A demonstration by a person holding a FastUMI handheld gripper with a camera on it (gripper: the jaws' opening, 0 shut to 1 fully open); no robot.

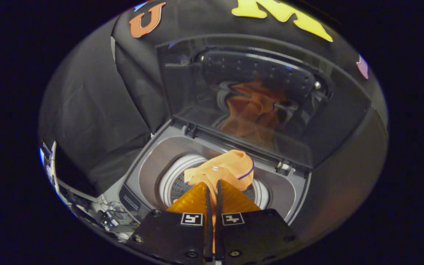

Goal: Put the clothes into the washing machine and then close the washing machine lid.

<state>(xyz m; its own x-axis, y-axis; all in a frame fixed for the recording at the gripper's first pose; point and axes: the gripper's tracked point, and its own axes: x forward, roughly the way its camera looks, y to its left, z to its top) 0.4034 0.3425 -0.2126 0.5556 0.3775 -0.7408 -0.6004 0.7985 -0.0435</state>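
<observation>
My gripper (pixel 212 183) is shut on an orange garment (pixel 222 168) with a thin purple trim. The cloth bunches up just ahead of the fingertips and hangs over the round drum opening (pixel 171 180) of a grey top-loading washing machine (pixel 149 162). The ribbed white ring of the drum shows on both sides of the fingers. Behind the opening the dark see-through lid (pixel 248 95) stands upright, and the orange garment is mirrored in it.
Black cloth walls hang behind and to the left of the machine. Cables and small devices (pixel 112 219) lie on the floor at the machine's front left corner. The machine's control strip (pixel 131 200) runs along its near left edge.
</observation>
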